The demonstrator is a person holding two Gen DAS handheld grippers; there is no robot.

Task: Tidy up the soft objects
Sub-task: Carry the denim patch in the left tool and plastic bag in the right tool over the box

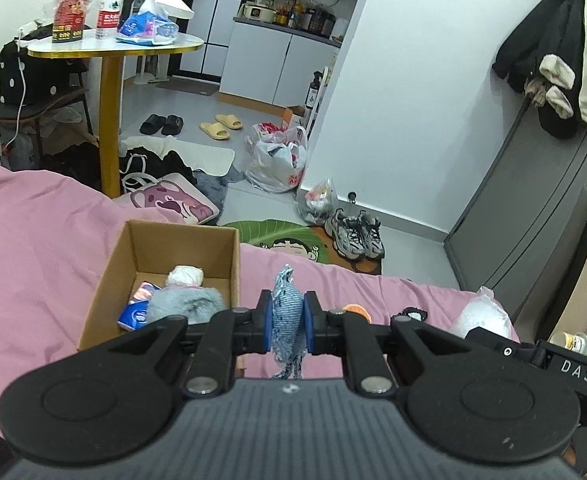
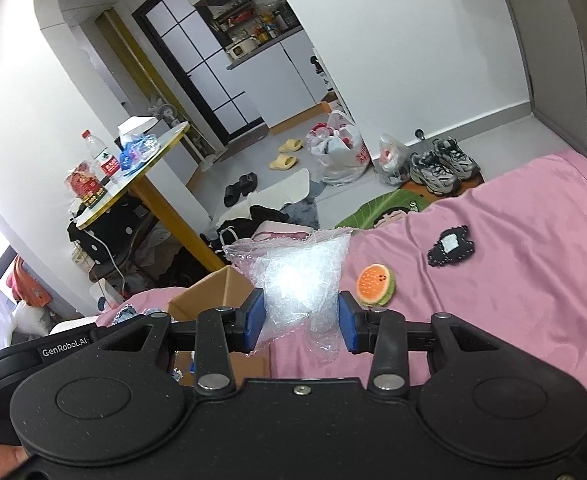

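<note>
Left wrist view only, box (image 1: 221, 256) contents, right view, black patch (image 2: 451, 247)

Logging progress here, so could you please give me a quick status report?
Left gripper shut on blue knit cloth; right gripper on bubble-wrap bag. Cardboard box part-filled. Nothing blocking.

"DAS" on the right gripper (image 1: 577, 372) body — "GenRobot.AI" on the left gripper (image 2: 67, 350) body

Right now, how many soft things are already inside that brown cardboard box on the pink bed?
3 visible in the brown cardboard box: a white cloth bundle at the back, a fluffy grey item in front, and a blue tissue packet on its left. The gripper may hide more.
</note>
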